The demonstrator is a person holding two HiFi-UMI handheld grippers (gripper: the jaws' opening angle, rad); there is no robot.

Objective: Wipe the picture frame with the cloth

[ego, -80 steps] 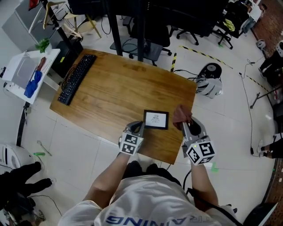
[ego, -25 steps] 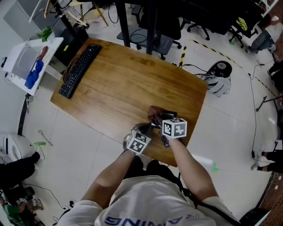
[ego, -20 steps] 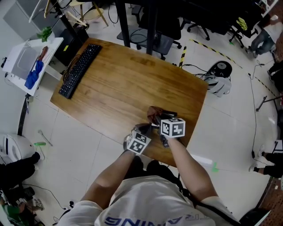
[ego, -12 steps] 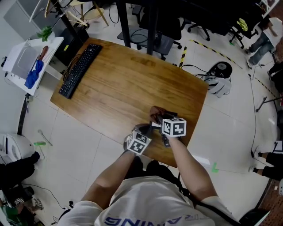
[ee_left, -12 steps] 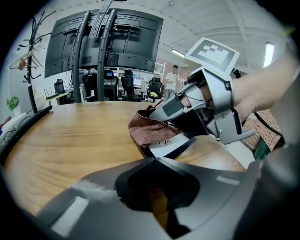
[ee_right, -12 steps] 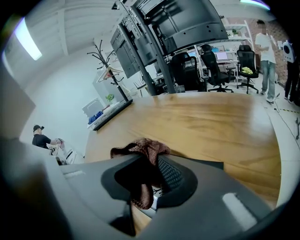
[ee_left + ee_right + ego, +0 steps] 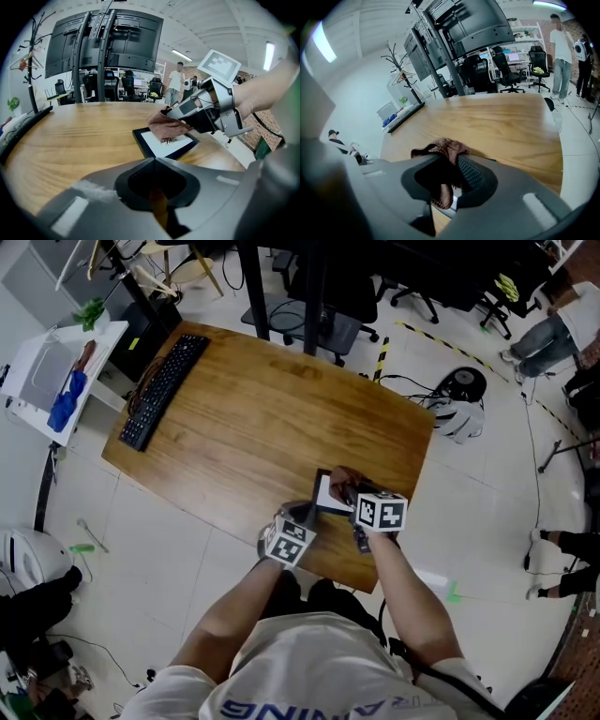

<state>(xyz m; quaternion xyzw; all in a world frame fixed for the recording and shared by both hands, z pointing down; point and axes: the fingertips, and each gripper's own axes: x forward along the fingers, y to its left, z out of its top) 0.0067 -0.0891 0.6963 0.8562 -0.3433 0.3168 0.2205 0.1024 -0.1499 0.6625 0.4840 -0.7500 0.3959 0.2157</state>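
Observation:
A black picture frame (image 7: 325, 494) with a white print lies flat near the front edge of the wooden table (image 7: 253, 409). My right gripper (image 7: 347, 487) is shut on a reddish-brown cloth (image 7: 341, 477) and presses it on the frame's right part. In the left gripper view the cloth (image 7: 165, 128) covers the far corner of the frame (image 7: 164, 143), held by the right gripper (image 7: 174, 112). In the right gripper view the cloth (image 7: 443, 150) bunches between the jaws. My left gripper (image 7: 302, 515) sits just left of the frame, shut and empty (image 7: 155, 164).
A black keyboard (image 7: 161, 390) lies at the table's far left edge. A white side table (image 7: 37, 381) with a blue item stands left of it. Office chairs, cables and a round floor device (image 7: 459, 388) lie beyond the table. The table's front edge is right under my grippers.
My right gripper came in from the frame's right side with the cloth, then over the last second slid it rightward across the frame, uncovering the left part. The left gripper stayed put.

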